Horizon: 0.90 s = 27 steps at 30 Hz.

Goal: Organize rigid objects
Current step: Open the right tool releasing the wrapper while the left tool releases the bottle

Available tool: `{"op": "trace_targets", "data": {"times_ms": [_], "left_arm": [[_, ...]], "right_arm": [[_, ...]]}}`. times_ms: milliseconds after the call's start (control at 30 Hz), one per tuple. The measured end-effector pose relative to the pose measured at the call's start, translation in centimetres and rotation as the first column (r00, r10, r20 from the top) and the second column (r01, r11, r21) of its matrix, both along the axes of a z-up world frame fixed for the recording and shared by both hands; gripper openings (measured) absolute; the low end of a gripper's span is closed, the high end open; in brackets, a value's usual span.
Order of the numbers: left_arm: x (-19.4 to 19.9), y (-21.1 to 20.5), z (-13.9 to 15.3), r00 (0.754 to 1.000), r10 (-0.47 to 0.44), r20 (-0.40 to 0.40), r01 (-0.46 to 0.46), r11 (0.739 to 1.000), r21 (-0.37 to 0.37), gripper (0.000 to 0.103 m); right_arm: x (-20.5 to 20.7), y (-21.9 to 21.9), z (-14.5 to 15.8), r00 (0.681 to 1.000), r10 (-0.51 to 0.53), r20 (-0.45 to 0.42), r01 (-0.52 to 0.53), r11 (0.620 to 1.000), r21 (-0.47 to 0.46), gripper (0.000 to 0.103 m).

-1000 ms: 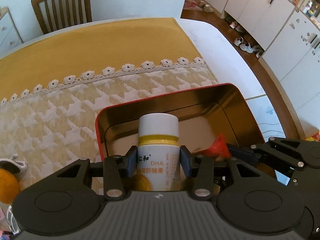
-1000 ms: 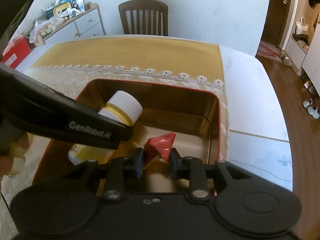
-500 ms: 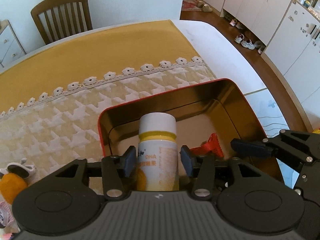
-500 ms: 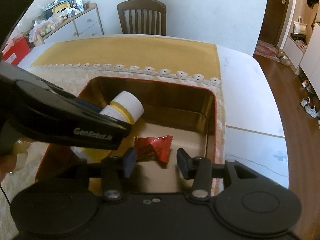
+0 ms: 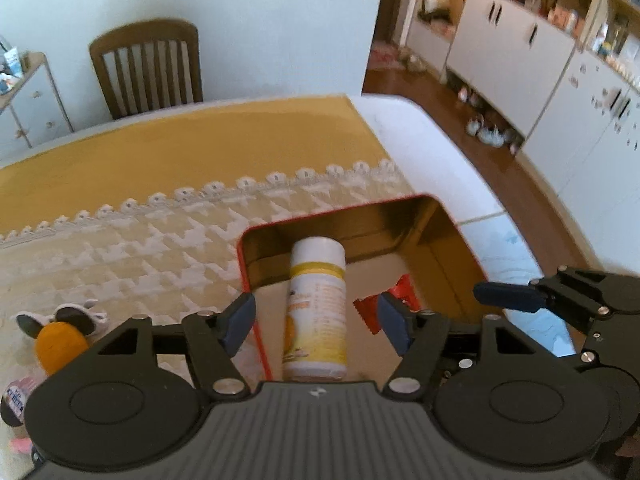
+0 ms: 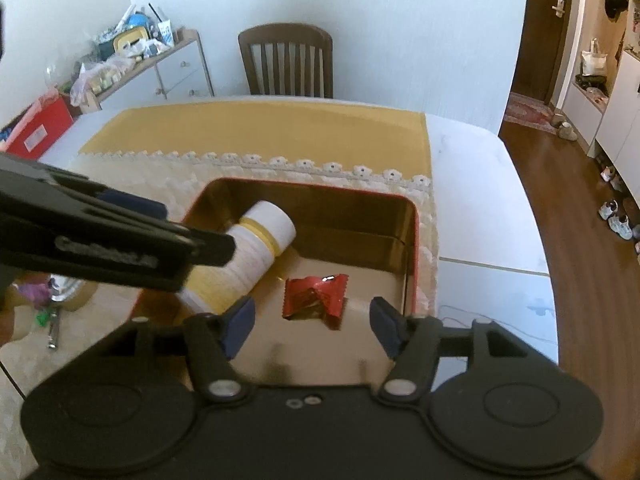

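A red tin with a gold inside (image 5: 452, 222) (image 6: 416, 216) sits on the patterned cloth. A white bottle with a yellow band (image 5: 316, 300) (image 6: 248, 256) lies on its side in the tin's left half. A red foil packet (image 6: 316, 294) (image 5: 404, 290) lies flat on the tin's floor to the right of the bottle. My left gripper (image 5: 316, 324) is open and empty above the bottle. My right gripper (image 6: 310, 322) is open and empty above the packet. Its finger also shows at the right of the left wrist view (image 5: 508, 294).
An orange toy with dark ears (image 5: 60, 338) lies on the cloth left of the tin. Small items (image 6: 52, 320) lie by the table's left edge. A wooden chair (image 6: 286, 64) stands at the far side. The white table edge (image 6: 500, 208) runs along the right.
My left gripper has opened and let go of the bottle, which now lies in the tin. My right gripper has opened and let go of the red packet. Both have pulled back and up.
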<state>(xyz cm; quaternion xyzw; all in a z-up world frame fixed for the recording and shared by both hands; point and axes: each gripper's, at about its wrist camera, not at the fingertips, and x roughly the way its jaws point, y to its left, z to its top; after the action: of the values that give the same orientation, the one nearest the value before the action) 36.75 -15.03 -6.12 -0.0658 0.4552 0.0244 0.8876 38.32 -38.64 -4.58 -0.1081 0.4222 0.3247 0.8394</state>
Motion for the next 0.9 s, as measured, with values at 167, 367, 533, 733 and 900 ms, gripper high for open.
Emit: {"op": "trace_targets", "data": {"times_ms": [167,367,533,733,900], "left_arm": [[-3.1,0.6,1.9,0.998,0.013,0.068,-0.013,1.000,-0.008,0.067],[-6.9,1.9,3.1,0.991,0.049,0.128,-0.047,0.999,-0.020,0.075],[-10.2,3.2,3.7,0.979,0.084,0.183,-0.083,0.996,-0.011,0.080],[-13.8,5.6,4.2,0.958,0.119,0.260,-0.122,0.993,-0.007,0.083],[-16.6,8.6,4.3,0.950,0.136,0.280,-0.141,0.990,-0.002,0.084]], "right_arm": [[-1.8,-0.4,1.6,0.999,0.005,0.040,-0.005,1.000,0.021,0.077],[-3.5,-0.2,2.8,0.998,0.024,0.062,-0.027,0.999,0.047,0.093],[-5.6,0.3,3.9,0.995,0.039,0.093,-0.047,0.995,0.085,0.103],[-8.6,1.5,4.6,0.992,0.045,0.119,-0.059,0.992,0.114,0.103],[-10.9,3.0,5.2,0.991,0.048,0.126,-0.068,0.984,0.163,0.103]]}}
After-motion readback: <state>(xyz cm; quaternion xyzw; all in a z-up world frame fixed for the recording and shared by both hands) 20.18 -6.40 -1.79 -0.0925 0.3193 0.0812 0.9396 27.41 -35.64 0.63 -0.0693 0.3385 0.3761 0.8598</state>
